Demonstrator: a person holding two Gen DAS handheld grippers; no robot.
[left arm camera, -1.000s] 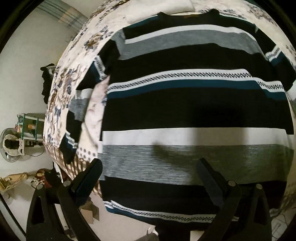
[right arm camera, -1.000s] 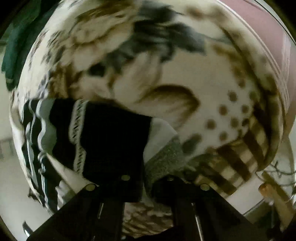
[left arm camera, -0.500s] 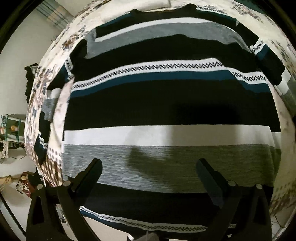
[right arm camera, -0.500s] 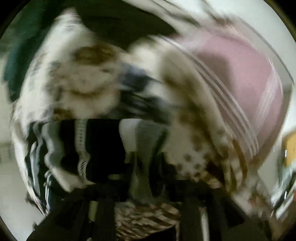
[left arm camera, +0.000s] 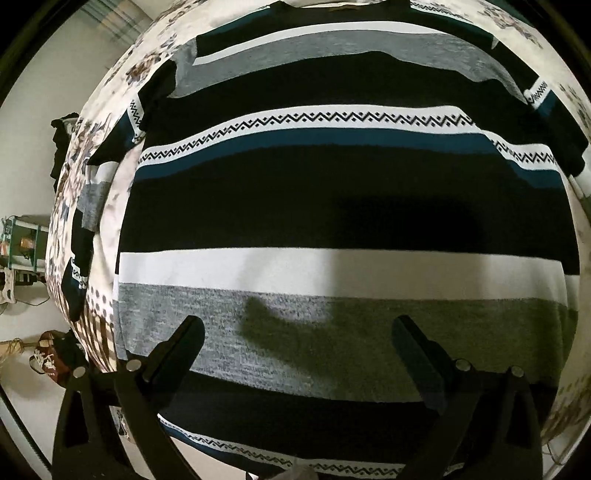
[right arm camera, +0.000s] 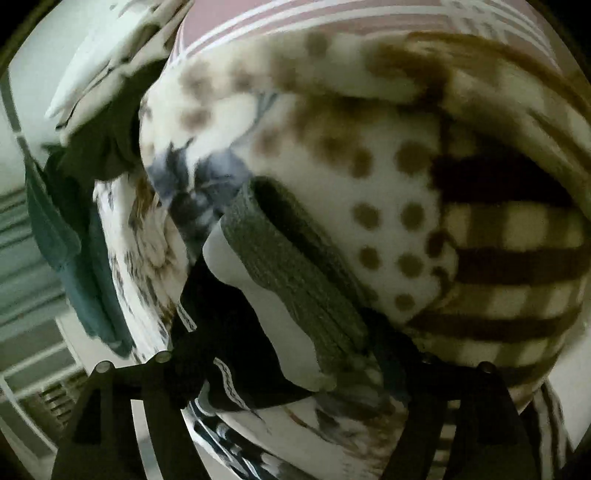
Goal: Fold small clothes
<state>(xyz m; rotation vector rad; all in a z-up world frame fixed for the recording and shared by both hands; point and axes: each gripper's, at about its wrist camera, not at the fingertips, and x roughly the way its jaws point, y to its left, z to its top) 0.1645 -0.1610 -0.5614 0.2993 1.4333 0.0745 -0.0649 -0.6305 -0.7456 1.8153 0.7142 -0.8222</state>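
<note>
A striped sweater in black, white, grey and teal lies flat on a patterned bedspread, collar at the far end. My left gripper is open and hovers over the grey stripe near the hem. Its left sleeve lies along the left side. In the right wrist view my right gripper is shut on the other sleeve's cuff, whose grey, white and black bands rise from the jaws. The view is blurred.
The bedspread has brown dots, checks and flowers. A pink striped cloth lies beyond it. Dark green clothing is piled at the left. Floor, a shelf and a bag lie left of the bed.
My right gripper has swung with the sleeve cuff held in it, so the sleeve now stands up from the jaws. The left gripper shifted slightly over the sweater and stays open.
</note>
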